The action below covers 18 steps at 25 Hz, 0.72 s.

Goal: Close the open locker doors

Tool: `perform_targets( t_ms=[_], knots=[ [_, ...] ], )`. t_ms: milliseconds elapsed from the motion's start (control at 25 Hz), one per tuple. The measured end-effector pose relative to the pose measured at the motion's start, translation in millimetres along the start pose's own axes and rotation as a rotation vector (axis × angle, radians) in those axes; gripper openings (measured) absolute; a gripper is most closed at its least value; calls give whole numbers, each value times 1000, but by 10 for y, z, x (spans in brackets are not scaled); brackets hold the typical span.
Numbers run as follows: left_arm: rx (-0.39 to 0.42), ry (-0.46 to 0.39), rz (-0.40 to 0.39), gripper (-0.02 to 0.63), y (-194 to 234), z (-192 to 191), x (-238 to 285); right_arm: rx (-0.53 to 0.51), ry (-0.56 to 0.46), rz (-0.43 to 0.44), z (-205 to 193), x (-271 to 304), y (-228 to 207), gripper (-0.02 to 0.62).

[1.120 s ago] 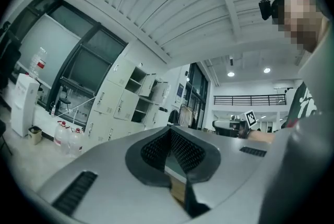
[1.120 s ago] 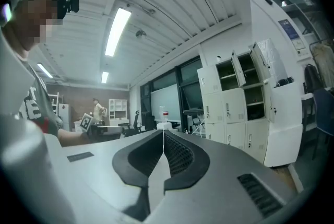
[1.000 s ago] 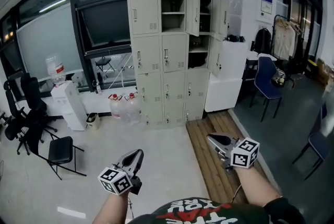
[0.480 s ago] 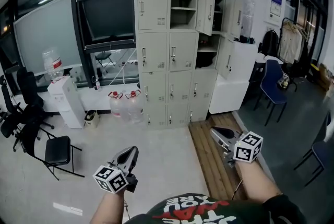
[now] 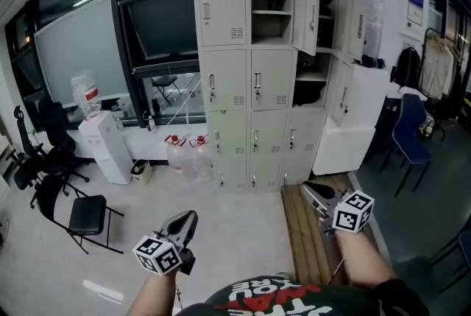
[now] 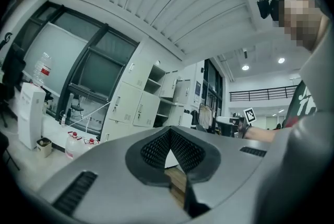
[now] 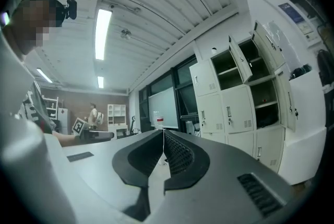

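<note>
Our left gripper (image 5: 190, 217) has its jaws brought together, the pads meeting at the tip with nothing between them. Our right gripper (image 5: 309, 189) is the same: jaws pressed together along their length and empty. Each points roughly level, away from us, with its marker cube nearest our wrists.

Under the right gripper runs a strip of wooden planking (image 5: 302, 241); under the left gripper lies pale floor (image 5: 235, 233). The two grippers are well apart, one on each side of the planking's left edge.

Straight ahead of both grippers, well apart from them, stands the locker bank (image 5: 228, 79) — three columns of pale doors against the wall. The left column is shut from top to bottom. At the top of the middle column a door (image 5: 305, 16) hangs swung out to the right, baring a shelved compartment (image 5: 271, 11). In the right column, ahead of the right gripper, an upper door (image 5: 353, 12) and the door below it (image 5: 340, 90) also stand open, with dark compartments behind them. The lower rows look shut.

Ahead and to the left of the left gripper two water jugs (image 5: 184, 152) sit at the foot of the lockers. Further left stands a water dispenser (image 5: 103, 145), and nearer us a black chair (image 5: 85, 215). Off to the right of the right gripper are a white cabinet (image 5: 357, 123) just beside the lockers and a blue chair (image 5: 408, 141).
</note>
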<state>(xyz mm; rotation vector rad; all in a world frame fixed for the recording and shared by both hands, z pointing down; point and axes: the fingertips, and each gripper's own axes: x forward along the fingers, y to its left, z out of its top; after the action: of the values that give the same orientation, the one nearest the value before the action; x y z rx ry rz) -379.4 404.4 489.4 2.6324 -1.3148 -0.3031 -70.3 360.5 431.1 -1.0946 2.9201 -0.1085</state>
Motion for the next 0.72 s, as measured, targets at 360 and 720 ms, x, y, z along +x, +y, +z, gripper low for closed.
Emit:
perform_targets(
  t_ms=[360, 720],
  knots=[
    [-9, -53, 61, 2, -188, 16, 1815, -34, 15, 115, 363, 270, -1712, 35],
    [15, -41, 57, 2, -302, 64, 2966, -39, -5, 135, 627, 391, -2827, 35]
  ],
)
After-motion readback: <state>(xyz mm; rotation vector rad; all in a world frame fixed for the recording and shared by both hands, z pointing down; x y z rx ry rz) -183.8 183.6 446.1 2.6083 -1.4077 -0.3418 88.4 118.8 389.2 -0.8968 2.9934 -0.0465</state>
